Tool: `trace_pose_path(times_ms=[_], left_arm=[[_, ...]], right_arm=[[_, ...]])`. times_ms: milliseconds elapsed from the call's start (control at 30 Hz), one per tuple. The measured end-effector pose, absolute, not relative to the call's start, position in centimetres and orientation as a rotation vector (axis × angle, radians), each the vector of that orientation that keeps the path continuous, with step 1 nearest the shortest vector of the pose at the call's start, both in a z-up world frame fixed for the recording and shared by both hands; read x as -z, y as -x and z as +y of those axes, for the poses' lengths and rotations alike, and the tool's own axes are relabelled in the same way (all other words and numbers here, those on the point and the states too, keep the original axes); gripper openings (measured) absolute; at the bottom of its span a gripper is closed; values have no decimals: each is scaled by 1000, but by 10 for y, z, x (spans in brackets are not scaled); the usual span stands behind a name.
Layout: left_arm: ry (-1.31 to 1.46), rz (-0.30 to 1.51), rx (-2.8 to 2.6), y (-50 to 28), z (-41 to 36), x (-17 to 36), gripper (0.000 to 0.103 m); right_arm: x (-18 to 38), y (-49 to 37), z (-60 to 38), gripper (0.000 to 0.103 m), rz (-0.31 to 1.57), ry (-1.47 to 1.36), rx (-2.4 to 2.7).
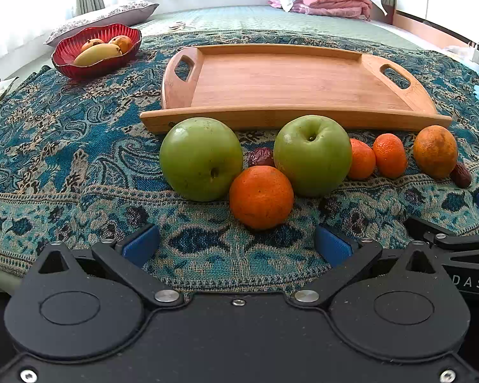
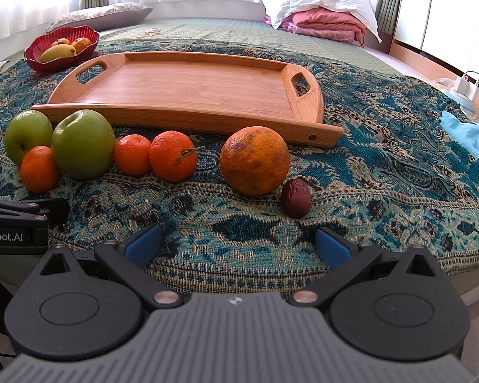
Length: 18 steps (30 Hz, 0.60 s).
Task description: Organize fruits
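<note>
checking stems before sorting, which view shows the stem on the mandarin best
The right wrist view: the stemmed mandarin faces the camera there, its green stem plain. The left wrist view shows that mandarin farther off, with no stem visible.

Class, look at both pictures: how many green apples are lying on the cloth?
2. One apple lies at the left end of the fruit row; the other apple lies to its right, a small orange in front between them. Both sit before the tray. None seems hidden.

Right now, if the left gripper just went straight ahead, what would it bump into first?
Most likely the small orange, lying on the cloth nearly dead ahead of the left gripper, whose jaws are open. The two green apples sit just behind it, though fisheye depth is uncertain.
</note>
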State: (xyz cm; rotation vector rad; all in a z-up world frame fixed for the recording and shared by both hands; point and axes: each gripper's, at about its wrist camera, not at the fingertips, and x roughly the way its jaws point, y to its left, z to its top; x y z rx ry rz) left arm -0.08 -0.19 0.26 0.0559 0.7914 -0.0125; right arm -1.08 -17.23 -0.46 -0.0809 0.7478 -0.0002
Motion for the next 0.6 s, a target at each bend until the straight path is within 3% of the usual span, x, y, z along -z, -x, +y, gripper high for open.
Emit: trace_pose_path(times_ms=[600], left_arm=[[-46, 822, 8, -8, 0, -4, 103]], right_arm=[[6, 10, -180, 103, 742, 82, -60]])
